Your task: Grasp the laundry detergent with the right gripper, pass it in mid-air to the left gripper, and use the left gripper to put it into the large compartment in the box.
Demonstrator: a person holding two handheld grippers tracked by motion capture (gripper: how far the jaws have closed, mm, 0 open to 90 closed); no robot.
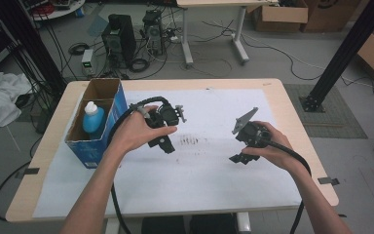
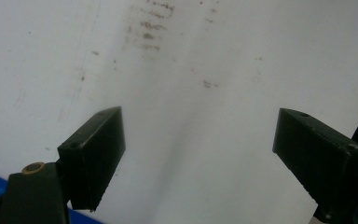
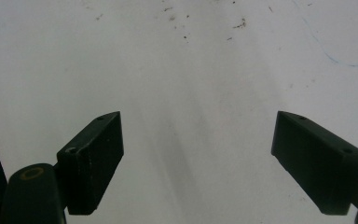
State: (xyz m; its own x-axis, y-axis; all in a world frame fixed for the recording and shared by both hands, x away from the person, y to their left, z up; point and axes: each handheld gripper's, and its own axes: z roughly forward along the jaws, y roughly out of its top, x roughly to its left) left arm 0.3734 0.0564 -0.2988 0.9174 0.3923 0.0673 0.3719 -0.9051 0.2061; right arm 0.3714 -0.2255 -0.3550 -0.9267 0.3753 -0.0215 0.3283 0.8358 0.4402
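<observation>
A person's left hand holds my left gripper (image 1: 164, 144) just above the white paper sheet (image 1: 199, 180), left of the table's middle. Its jaws point down at the paper and stand wide apart, open, with nothing between them (image 2: 198, 144). The right hand holds my right gripper (image 1: 239, 158) over the paper at centre right, a grey three-cornered plate (image 1: 244, 119) on top. It too is open and holds nothing (image 3: 196, 149). A patch of dark smudges (image 1: 191, 141) marks the paper between the two grippers.
An open blue cardboard box (image 1: 108, 116) stands at the table's left side with a blue bottle with a white cap (image 1: 92, 118) inside it. Cables trail from both grippers toward the front edge. The wooden table edge (image 1: 299, 122) borders the paper.
</observation>
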